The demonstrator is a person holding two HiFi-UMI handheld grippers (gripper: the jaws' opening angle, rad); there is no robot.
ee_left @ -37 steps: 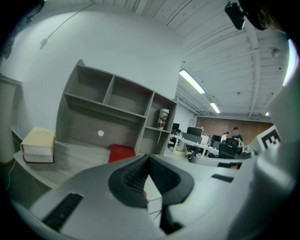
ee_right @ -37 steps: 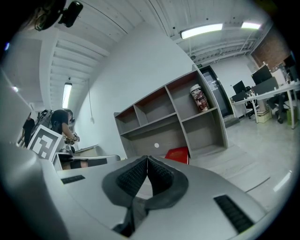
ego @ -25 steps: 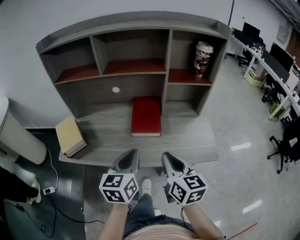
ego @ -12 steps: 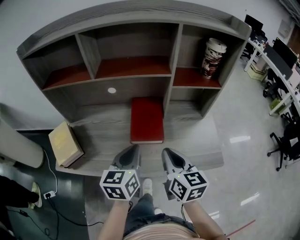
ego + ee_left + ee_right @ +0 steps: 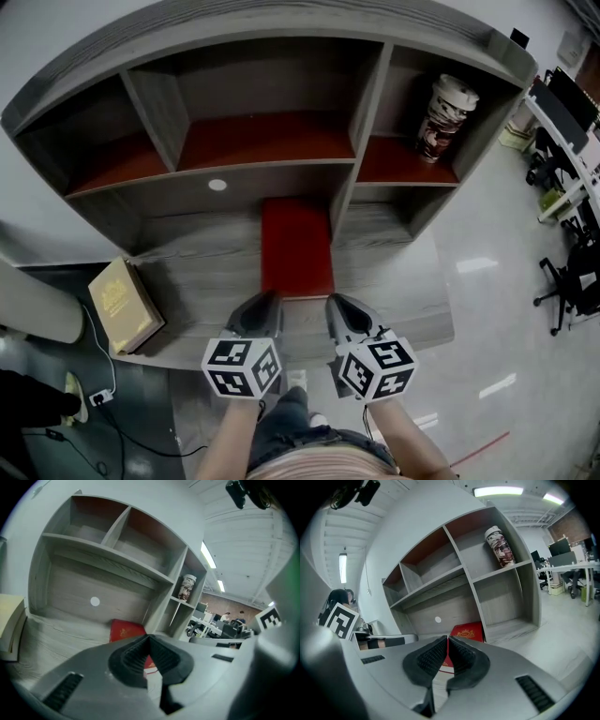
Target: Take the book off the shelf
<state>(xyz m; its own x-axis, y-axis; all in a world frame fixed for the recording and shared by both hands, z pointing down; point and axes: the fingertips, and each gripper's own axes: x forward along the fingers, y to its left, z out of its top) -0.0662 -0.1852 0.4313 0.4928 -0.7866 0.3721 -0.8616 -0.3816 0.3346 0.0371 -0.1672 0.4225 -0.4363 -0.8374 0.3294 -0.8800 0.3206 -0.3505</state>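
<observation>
A red book lies flat on the lower surface of the grey shelf unit, its far end under the middle divider. It also shows in the left gripper view and the right gripper view. My left gripper and right gripper hang side by side just short of the book's near edge. Both are shut with nothing between the jaws. In each gripper view the ribbed pads meet.
A tan book lies at the left end of the desk surface. A patterned cup stands in the right upper compartment. A white round cap marks the back panel. Office desks and chairs are at the right.
The shelf has grown larger and nearer in the head view. Both grippers have come forward together towards the red book's near edge, still shut.
</observation>
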